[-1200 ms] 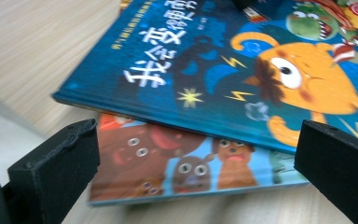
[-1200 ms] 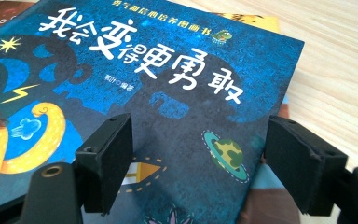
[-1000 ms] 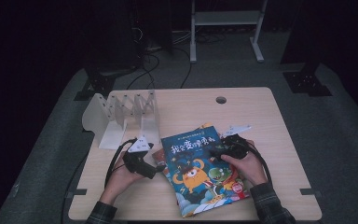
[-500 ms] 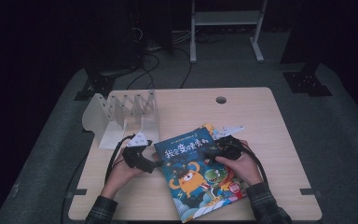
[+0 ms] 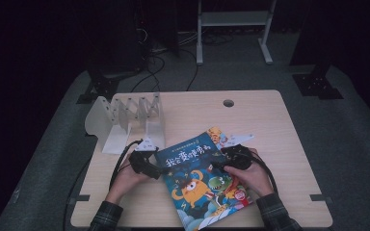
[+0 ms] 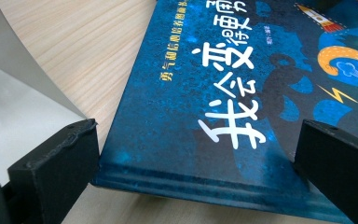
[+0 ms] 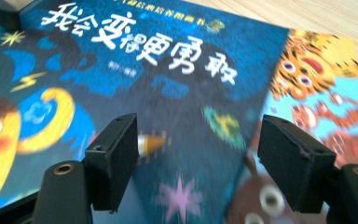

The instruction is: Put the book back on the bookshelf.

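A blue picture book (image 5: pixel 197 185) with white Chinese title letters lies at an angle on the wooden table (image 5: pixel 270 125). My left gripper (image 5: pixel 160 169) is at its left spine corner. In the left gripper view the jaws of the left gripper (image 6: pixel 196 140) stand wide apart astride the spine of the book (image 6: pixel 205 93), not pressing it. My right gripper (image 5: pixel 220 165) is over the book's right side. Its jaws have just been closing a little. In the right gripper view the right gripper (image 7: pixel 198 135) is still open above the cover (image 7: pixel 168 93), with the book's right edge between the jaws.
A second book with an orange tiger (image 7: pixel 317 74) lies under the blue one, and its corner (image 5: pixel 217 136) pokes out at the top. White paper (image 5: pixel 238 139) lies beside it. A white folding book rack (image 5: pixel 125 118) stands at the left rear. A cable hole (image 5: pixel 228 103) sits near the far edge.
The blue book has slid slightly left and toward the near edge. Both hands have stayed almost where they were.
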`<act>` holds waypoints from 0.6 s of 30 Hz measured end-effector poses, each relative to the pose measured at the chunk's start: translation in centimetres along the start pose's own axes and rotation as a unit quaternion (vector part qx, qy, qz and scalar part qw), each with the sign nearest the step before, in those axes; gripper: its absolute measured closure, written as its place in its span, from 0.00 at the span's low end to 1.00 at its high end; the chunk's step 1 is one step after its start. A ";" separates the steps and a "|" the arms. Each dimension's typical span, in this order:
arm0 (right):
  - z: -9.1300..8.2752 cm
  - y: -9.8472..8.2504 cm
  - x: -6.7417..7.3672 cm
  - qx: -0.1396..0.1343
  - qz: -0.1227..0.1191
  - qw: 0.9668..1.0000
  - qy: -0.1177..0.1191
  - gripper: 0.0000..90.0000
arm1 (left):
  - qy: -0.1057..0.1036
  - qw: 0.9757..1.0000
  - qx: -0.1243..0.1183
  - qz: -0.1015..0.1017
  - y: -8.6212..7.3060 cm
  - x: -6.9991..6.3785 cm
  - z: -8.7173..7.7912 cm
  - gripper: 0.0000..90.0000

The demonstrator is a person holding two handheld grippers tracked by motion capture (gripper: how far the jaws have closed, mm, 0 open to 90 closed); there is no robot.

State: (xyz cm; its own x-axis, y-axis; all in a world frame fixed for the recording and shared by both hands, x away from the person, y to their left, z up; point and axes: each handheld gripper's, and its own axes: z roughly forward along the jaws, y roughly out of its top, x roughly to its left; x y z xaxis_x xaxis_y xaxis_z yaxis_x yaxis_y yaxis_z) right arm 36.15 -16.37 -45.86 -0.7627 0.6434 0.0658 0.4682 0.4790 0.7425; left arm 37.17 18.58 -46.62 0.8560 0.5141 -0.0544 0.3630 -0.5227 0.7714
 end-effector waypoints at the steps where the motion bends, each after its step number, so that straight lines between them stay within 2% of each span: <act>1: -0.4 -0.3 0.0 -0.002 0.001 1.000 -0.001 0.31 | 0.000 1.000 0.000 -0.001 0.0 0.0 0.0 0.00; 12: -6.0 -4.9 -1.0 -0.029 0.022 0.999 -0.003 0.29 | 0.000 1.000 0.000 -0.001 0.0 0.0 0.0 0.00; 18: -8.4 -7.0 -0.9 -0.029 0.027 0.999 -0.005 0.27 | 0.000 1.000 0.000 -0.001 0.0 0.0 0.0 0.00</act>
State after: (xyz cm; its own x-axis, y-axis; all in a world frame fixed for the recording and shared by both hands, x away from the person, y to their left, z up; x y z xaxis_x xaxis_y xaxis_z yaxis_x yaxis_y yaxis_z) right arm 29.80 -25.28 -45.52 -0.7329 0.6729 0.1006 0.4810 0.4079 0.7760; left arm 37.15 18.61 -46.64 0.8548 0.5159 -0.0562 0.3655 -0.5217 0.7709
